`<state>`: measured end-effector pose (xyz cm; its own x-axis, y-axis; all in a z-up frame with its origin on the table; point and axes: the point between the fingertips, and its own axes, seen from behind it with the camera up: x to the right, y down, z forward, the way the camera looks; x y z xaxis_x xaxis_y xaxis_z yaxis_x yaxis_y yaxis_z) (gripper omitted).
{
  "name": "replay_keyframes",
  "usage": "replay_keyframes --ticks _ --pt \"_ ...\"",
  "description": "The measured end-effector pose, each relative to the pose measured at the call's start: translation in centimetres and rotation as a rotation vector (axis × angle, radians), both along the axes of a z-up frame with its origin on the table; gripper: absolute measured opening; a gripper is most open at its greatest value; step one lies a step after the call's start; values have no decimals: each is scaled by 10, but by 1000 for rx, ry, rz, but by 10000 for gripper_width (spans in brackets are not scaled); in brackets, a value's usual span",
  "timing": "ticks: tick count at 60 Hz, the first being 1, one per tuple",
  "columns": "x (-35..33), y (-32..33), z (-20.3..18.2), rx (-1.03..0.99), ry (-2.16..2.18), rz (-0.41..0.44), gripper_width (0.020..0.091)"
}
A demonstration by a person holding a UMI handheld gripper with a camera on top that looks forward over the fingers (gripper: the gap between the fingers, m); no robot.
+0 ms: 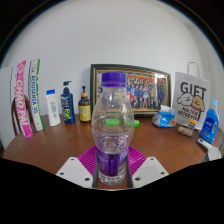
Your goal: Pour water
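Observation:
A clear plastic water bottle (111, 125) with a purple cap stands upright between my fingers, very close to the camera. It has a small green mark on its side and looks nearly empty of water. My gripper (111, 168) is shut on the bottle's lower part, and the magenta pads (87, 158) press on it from both sides. The bottle's base is level with the fingertips over the brown wooden table (60, 145); I cannot tell whether it rests on the table. No cup or other vessel shows.
Along the wall behind stand a framed group photo (145, 88), a white gift bag (190, 100), a blue bottle (210, 125), a small blue item (165, 118), two toothpaste boxes (24, 95), a white bottle (52, 107), a blue pump bottle (67, 104) and a dark bottle (85, 104).

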<state>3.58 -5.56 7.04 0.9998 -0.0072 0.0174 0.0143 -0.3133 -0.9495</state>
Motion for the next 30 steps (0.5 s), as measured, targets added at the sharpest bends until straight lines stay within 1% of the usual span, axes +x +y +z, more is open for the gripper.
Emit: replay_keyframes --ticks 2,3,4,5,13,19,25,30 --pt "1 -2 0 -4 -4 4 357" --pt "1 -2 0 -9 -7 4 355" --pt "1 -3 2 -13 -9 4 328" --pt "2 -5 3 -17 -11 3 322" --pt "0 -26 36 2 65 13 324" --pt "-3 -50 74 19 198 28 323" --pt "0 -73 114 24 413 36 322" --pt "6 -89 141 28 631 23 322"
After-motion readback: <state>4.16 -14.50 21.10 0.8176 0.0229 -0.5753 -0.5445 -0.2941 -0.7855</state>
